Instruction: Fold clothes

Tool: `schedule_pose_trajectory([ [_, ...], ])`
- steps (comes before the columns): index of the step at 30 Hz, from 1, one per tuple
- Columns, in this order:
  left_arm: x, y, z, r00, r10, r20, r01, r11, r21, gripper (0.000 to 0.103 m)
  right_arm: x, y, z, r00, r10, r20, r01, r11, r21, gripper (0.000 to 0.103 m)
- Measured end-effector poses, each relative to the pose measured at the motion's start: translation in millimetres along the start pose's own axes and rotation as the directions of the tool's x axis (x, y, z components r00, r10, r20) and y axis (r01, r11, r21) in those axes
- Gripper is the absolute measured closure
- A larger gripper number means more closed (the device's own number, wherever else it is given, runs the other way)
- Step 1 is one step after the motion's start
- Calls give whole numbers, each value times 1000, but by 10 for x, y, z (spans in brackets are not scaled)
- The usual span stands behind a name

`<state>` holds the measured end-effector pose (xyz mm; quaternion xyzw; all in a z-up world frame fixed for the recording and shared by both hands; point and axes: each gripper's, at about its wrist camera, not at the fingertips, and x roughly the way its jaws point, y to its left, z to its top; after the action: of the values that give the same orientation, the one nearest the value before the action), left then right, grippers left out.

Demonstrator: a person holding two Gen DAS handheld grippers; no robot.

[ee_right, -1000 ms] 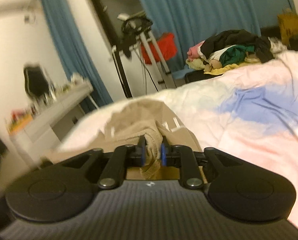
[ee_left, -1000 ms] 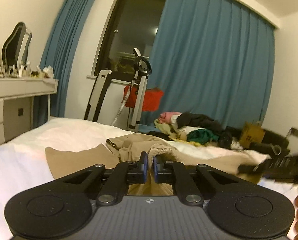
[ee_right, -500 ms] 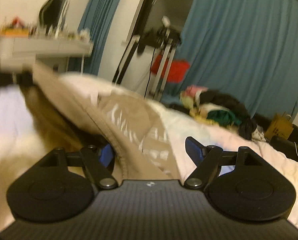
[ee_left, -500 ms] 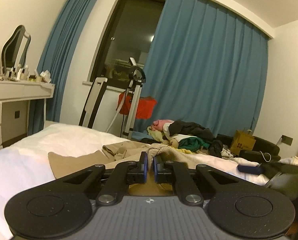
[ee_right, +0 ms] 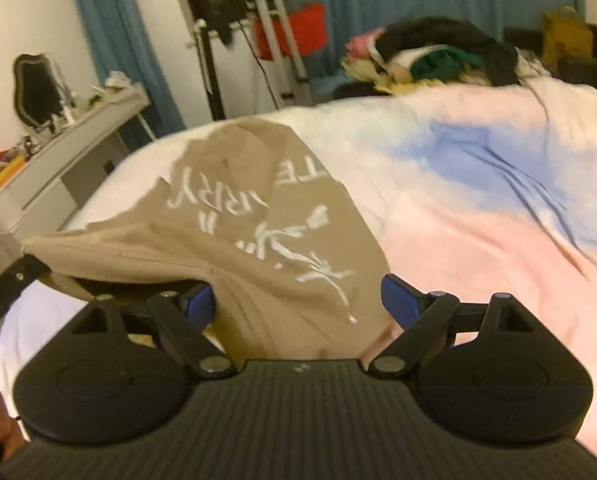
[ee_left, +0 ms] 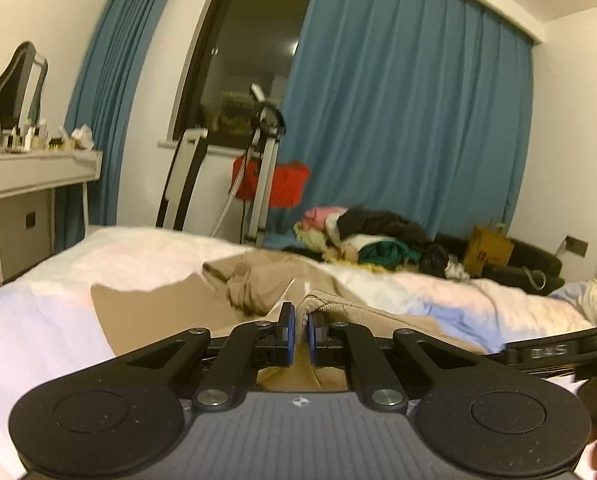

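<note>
On the bed [ee_right: 478, 208], near its left edge, tan shirt [ee_right: 258, 220] lies partly lifted. Left gripper [ee_left: 298, 336] jaws clenched on a shirt fold; right gripper [ee_right: 298, 300] jaws spread wide, shirt lying between, ungripped.

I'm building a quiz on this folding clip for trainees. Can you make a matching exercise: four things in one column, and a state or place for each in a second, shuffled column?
Things:
1. left gripper
2. right gripper
3. tan shirt
4. pile of clothes

States or places:
A. open, fingers wide apart
B. heaped beyond the far edge of the bed
C. shut on a fold of cloth
D. spread on the bed, white lettering up

Pairs: 1-C, 2-A, 3-D, 4-B
</note>
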<state>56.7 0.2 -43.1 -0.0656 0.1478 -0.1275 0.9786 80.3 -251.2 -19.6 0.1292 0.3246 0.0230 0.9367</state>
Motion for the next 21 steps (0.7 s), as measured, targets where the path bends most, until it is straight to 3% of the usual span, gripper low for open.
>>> schedule_pose_trajectory([
  [5,228,118,-16,999,4,-36,-6,999,-54,96,-237,-78,107,996,-17,91,19,999,-27,16],
  [7,243,156,-4,1000,11,-27,-13,997,-80,96,-246,-139,92,993,-69,98,71,997,-16,16],
  [10,215,242,47,1000,-1,-4,0,990,-140,96,-110,-257,62,986,-160,55,160,987,5,16],
  [15,200,309,82,1000,12,-4,-12,986,-169,96,171,-360,-12,988,-142,-60,148,984,97,16],
  [17,241,346,63,999,15,-50,-24,982,-185,96,209,-295,-39,985,-162,-52,166,982,91,16],
  [20,321,394,13,991,39,-130,-64,979,-191,96,152,-190,-35,985,-173,24,170,981,97,16],
  [21,341,402,-9,986,56,-156,-85,979,-183,91,116,-168,-18,985,-164,56,157,982,106,16],
])
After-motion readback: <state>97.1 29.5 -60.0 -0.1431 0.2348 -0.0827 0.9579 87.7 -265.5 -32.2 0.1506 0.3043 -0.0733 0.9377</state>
